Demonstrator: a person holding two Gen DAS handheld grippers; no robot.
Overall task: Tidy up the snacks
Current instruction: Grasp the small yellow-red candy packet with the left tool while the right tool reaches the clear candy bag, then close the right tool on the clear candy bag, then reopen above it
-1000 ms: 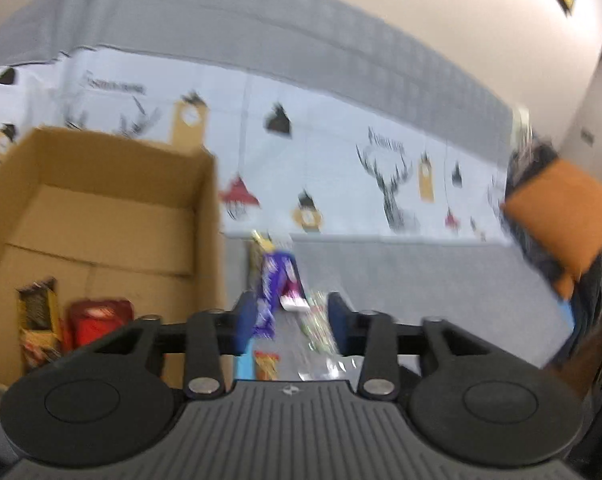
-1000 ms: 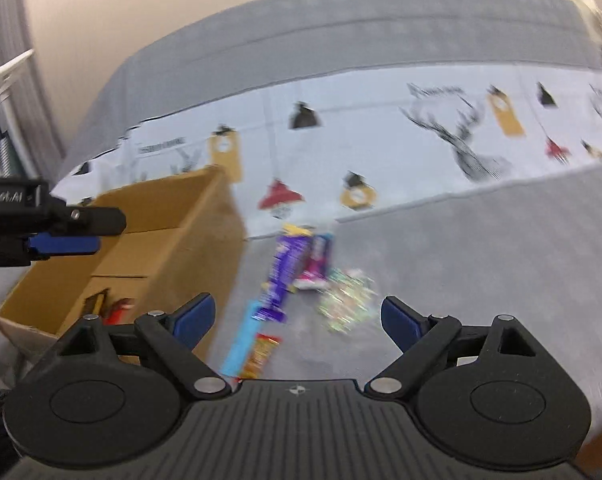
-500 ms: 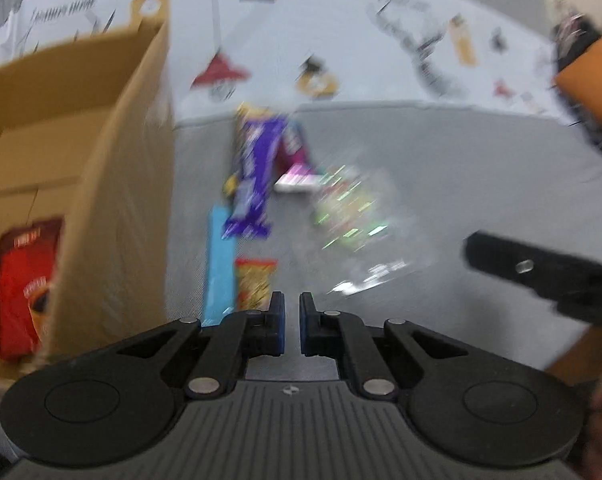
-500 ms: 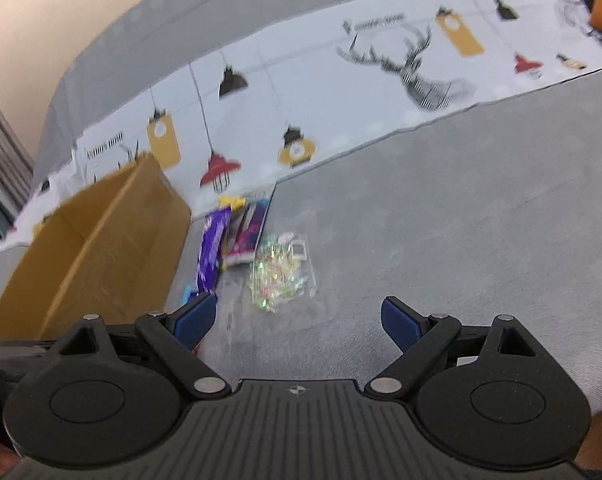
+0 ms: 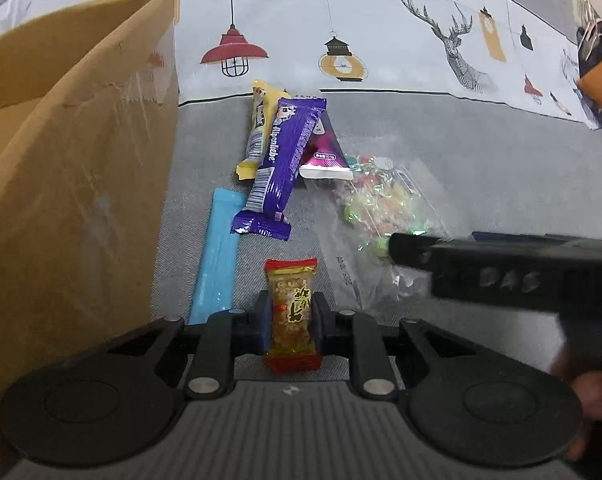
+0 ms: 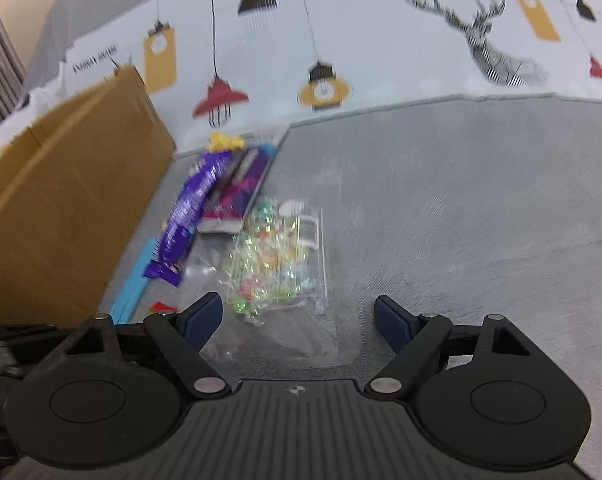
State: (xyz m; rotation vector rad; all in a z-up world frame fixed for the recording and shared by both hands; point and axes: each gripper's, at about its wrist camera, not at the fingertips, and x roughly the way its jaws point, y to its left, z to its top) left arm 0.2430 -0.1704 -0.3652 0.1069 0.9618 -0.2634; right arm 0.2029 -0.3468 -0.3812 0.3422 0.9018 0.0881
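Left gripper (image 5: 291, 318) clamps a red-and-gold snack packet (image 5: 292, 312) beside the cardboard box (image 5: 73, 184); right gripper (image 6: 298, 318) hangs spread apart over the clear candy bag (image 6: 275, 264).

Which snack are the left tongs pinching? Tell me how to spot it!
Find the big cardboard box. Beside it on the grey cover, snacks lie in a little heap. The one between the left tongs is the small red-and-gold pack, nearest the camera, next to the long blue stick; it alone has red ends.
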